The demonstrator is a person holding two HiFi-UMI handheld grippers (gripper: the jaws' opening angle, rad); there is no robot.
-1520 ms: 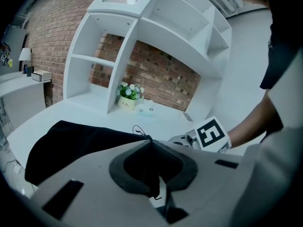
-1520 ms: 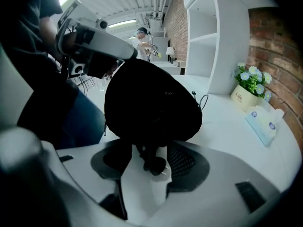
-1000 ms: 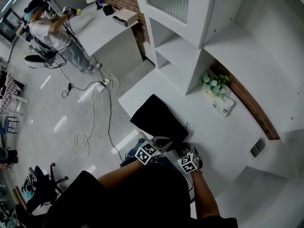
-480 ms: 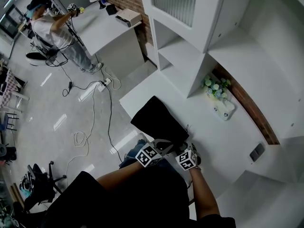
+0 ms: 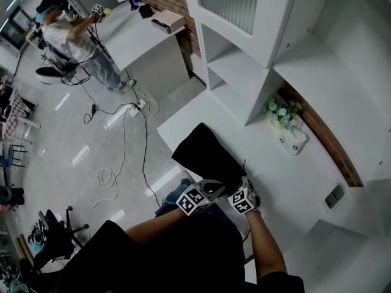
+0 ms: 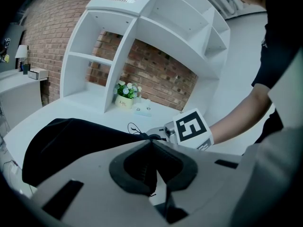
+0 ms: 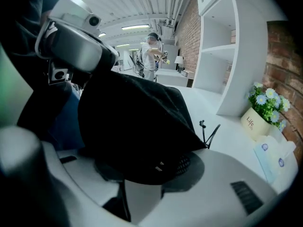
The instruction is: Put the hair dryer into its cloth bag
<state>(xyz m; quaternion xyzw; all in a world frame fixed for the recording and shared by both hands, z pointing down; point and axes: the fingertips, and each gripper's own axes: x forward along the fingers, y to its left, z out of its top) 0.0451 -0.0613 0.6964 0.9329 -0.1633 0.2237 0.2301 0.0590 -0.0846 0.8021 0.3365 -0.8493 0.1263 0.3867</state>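
The black cloth bag (image 5: 208,157) lies on the white counter (image 5: 287,176), its mouth toward me. My left gripper (image 5: 209,187) is shut on the edge of the bag (image 6: 71,136) at its mouth; the jaws meet on black cloth in the left gripper view. My right gripper (image 5: 239,191) sits close beside it, to the right. In the right gripper view its jaws are closed around a rounded black body with a mesh grille, the hair dryer (image 7: 182,164), and the bag (image 7: 137,112) drapes over most of it. The bag's drawstring (image 7: 208,134) trails on the counter.
A small flower pot (image 5: 278,112) and a white pack (image 5: 292,140) stand at the back of the counter under the white shelves (image 5: 244,60). A wall socket (image 5: 333,195) is at the right. Across the room, a person (image 5: 67,35) works at another counter; cables lie on the floor (image 5: 122,145).
My right gripper has shifted a little toward the bag's mouth, closer to the left gripper. The left gripper keeps its hold in the same place.
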